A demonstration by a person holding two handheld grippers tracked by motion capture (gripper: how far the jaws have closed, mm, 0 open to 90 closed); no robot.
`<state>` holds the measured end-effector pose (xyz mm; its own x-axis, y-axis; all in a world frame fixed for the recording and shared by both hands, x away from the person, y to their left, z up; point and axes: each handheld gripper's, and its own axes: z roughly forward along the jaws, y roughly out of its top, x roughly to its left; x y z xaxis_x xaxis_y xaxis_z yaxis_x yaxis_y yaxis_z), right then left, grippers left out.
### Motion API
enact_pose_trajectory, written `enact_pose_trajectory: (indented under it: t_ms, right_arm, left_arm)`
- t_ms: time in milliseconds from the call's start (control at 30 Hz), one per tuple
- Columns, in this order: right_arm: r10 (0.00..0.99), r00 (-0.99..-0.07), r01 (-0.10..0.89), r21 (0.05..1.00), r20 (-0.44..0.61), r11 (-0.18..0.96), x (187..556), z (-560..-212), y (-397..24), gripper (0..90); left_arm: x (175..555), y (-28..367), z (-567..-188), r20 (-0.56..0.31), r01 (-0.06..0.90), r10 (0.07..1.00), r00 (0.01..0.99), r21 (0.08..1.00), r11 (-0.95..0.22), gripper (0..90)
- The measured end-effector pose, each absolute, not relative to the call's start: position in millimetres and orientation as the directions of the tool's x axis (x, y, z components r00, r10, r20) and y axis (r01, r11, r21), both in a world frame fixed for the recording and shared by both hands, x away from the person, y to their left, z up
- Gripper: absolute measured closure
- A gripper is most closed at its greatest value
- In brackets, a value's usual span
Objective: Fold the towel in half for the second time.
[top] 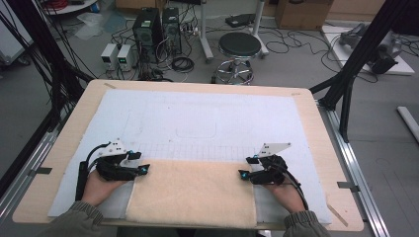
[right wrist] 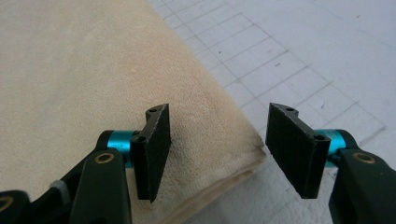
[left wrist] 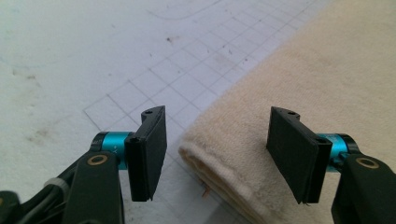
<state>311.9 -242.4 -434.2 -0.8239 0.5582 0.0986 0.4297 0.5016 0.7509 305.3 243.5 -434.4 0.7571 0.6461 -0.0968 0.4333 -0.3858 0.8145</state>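
Cream terry towel (top: pixel 191 191), folded flat into a rectangle, lies on the near half of the white gridded mat (top: pixel 197 118) that covers the pale wooden table (top: pixel 316 128). The left gripper (top: pixel 141 163) hovers at the towel's far left corner and the right gripper (top: pixel 248 167) at its far right corner. Both have their jaws apart with nothing pressed between the pads. In the left gripper view the folded corner (left wrist: pixel 210 158) sits between the open jaws, and in the right gripper view the other corner (right wrist: pixel 243 154) does likewise.

The likely trouble is an uneven pinch. The stacked layers show at each corner, so a jaw closing too high could catch only the top layer and leave the fold splitting open when lifted. If one side closes sooner than the other, the towel may skew across the mat.
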Motion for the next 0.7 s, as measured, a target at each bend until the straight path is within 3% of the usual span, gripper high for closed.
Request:
enact_pose_trajectory:
  t_ms: [367,700]
  right_arm:
    - [0.558,-0.819,0.463,0.731,0.136,0.501,312.8,-439.4,-241.4,46.0]
    - [0.545,-0.825,0.465,0.727,0.148,0.506,308.4,-438.3,-239.5,63.5]
  left_arm:
    - [310.9,242.8,-443.5,-0.158,0.481,0.626,0.764,0.787,-0.388,46.1]
    - [307.0,242.0,-444.8,-0.175,0.483,0.618,0.767,0.791,-0.376,61.8]
